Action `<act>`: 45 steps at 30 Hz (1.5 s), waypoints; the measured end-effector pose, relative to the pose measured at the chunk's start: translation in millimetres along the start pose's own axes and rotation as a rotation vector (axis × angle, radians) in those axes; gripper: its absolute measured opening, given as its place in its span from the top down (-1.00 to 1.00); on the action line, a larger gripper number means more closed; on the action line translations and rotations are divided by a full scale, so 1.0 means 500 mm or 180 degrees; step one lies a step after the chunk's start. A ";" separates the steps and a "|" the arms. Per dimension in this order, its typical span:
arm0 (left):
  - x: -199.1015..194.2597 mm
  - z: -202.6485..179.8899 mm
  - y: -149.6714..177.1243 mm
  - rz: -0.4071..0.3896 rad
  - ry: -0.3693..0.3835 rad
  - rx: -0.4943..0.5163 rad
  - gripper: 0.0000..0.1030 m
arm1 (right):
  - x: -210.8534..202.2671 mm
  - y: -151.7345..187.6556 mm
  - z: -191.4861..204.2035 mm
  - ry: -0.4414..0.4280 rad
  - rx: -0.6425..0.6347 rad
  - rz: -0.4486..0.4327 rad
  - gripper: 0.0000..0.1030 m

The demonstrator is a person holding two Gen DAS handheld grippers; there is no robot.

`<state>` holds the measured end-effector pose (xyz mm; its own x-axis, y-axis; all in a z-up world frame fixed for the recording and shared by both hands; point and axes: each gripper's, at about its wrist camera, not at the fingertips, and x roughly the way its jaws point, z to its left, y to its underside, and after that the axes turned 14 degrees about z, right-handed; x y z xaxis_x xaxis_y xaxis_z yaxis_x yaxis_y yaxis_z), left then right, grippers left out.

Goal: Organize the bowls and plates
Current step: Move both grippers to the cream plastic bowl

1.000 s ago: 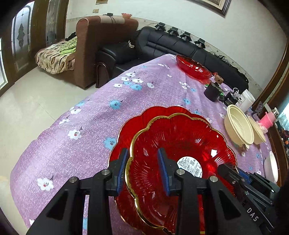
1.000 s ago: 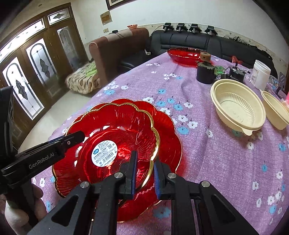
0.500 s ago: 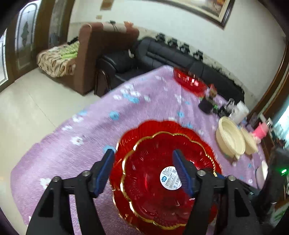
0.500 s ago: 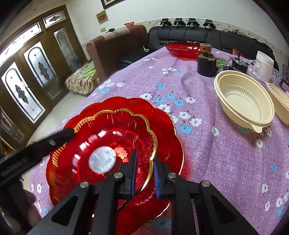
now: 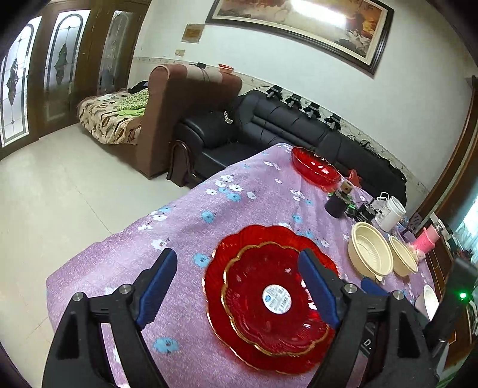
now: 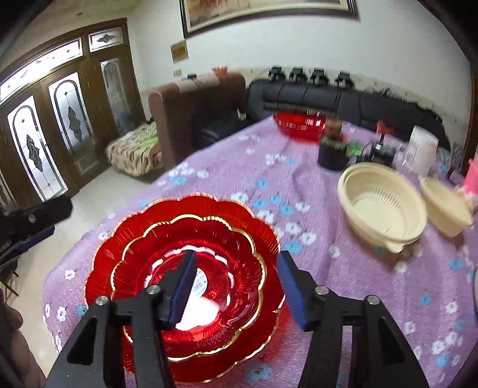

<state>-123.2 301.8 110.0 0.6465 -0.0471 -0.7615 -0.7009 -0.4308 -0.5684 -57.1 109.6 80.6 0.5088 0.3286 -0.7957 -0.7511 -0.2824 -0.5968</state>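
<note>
Since the earlier frame both grippers have let go of the small red plate and lifted clear. Table: large red plate carries small red plate, nested. Left gripper and right gripper: jaws opening, nothing pinched. I judge this stack done; cream bowls next.

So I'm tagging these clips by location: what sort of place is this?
Most likely a home living room: a black sofa along the wall, a framed picture above it, and a table under a flowered purple cloth holding red plates.
</note>
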 end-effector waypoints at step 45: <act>0.232 -0.446 -0.150 0.0972 0.0223 0.1331 -0.70 | 0.000 -0.045 -0.523 -0.0142 0.1730 -0.0029 -0.33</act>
<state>71.9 127.8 133.7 0.4025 -0.1808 -0.8974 -0.9118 0.0080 -0.4105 69.6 -119.6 67.2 0.5067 0.3701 -0.7786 -0.8621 0.2234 -0.4548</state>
